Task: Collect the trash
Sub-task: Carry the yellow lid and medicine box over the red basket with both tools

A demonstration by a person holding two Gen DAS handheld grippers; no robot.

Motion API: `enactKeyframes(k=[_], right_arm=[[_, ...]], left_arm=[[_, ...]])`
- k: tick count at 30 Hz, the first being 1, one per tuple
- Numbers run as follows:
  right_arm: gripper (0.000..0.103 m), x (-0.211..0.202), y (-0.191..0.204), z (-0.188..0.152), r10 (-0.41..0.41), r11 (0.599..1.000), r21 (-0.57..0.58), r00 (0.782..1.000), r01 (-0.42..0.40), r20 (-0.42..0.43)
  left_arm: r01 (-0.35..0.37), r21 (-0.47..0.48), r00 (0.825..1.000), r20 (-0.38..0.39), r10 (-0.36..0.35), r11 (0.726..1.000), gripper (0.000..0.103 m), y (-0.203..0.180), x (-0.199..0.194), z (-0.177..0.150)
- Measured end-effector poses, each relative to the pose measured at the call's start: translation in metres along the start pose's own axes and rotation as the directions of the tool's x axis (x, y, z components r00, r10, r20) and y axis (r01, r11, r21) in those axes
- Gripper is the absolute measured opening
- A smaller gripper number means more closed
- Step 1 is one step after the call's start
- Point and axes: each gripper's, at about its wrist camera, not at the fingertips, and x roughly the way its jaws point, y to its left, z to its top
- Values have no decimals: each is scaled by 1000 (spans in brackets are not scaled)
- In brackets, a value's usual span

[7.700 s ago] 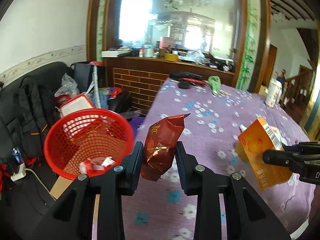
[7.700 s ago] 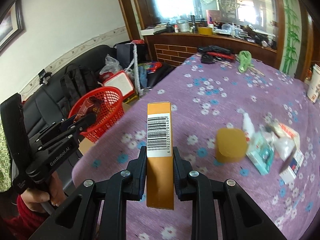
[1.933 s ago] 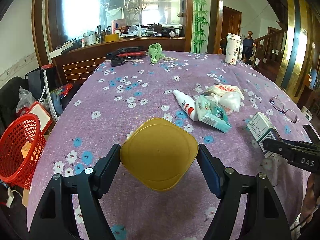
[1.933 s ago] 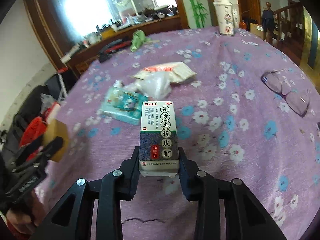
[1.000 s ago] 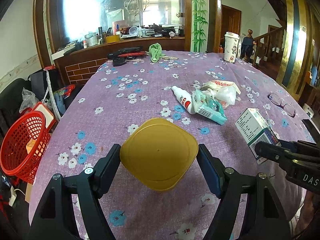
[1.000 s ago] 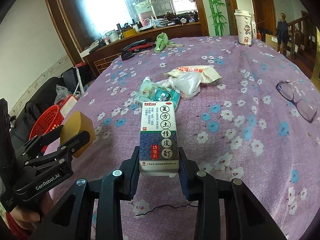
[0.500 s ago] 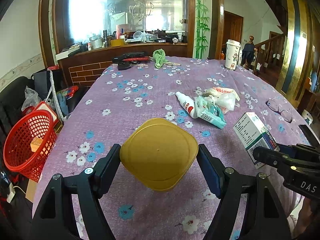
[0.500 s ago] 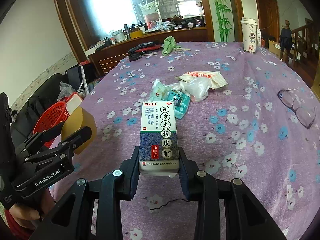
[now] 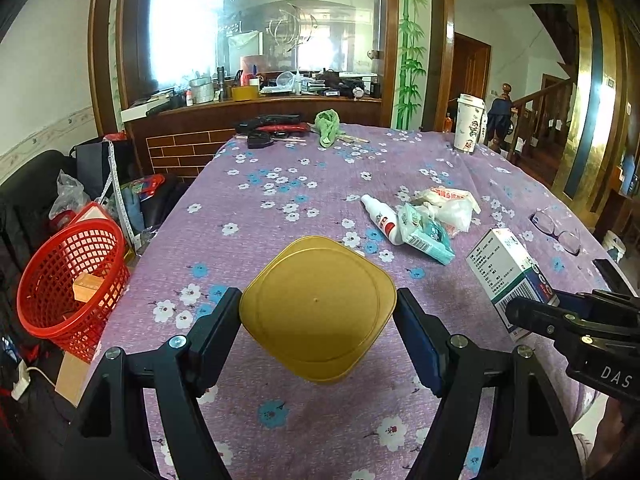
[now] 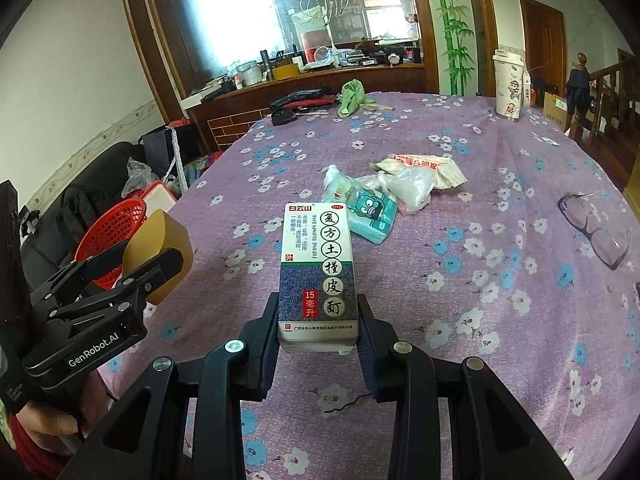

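Observation:
My left gripper (image 9: 318,312) is shut on a yellow squarish tub (image 9: 318,308) and holds it above the purple flowered table; the tub also shows in the right wrist view (image 10: 160,252). My right gripper (image 10: 318,324) is shut on a white and blue medicine box (image 10: 318,272), which also shows in the left wrist view (image 9: 508,270). The red mesh basket (image 9: 68,280) stands on the floor off the table's left edge, with an orange box inside. On the table lie a teal tissue pack (image 9: 426,236), a small white bottle (image 9: 382,218) and crumpled plastic wrappers (image 9: 450,204).
Glasses (image 10: 596,226) lie at the table's right side. A tall paper cup (image 9: 468,128), a green cloth (image 9: 328,126) and dark tools (image 9: 272,128) are at the far end. A black sofa with bags (image 9: 24,200) stands left of the basket.
Both grippers have drawn back and up from the table with their loads, turning left. The red basket now shows larger and nearer in the left wrist view.

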Motion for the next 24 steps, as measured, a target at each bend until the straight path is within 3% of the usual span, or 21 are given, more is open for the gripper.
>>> enactKeyframes(k=[24], right_arm=[[37, 7, 4, 4, 30, 1000, 1, 999, -30, -10]], left_arm=[[-10, -17, 1000, 2, 10, 1000, 75, 7, 1, 1]])
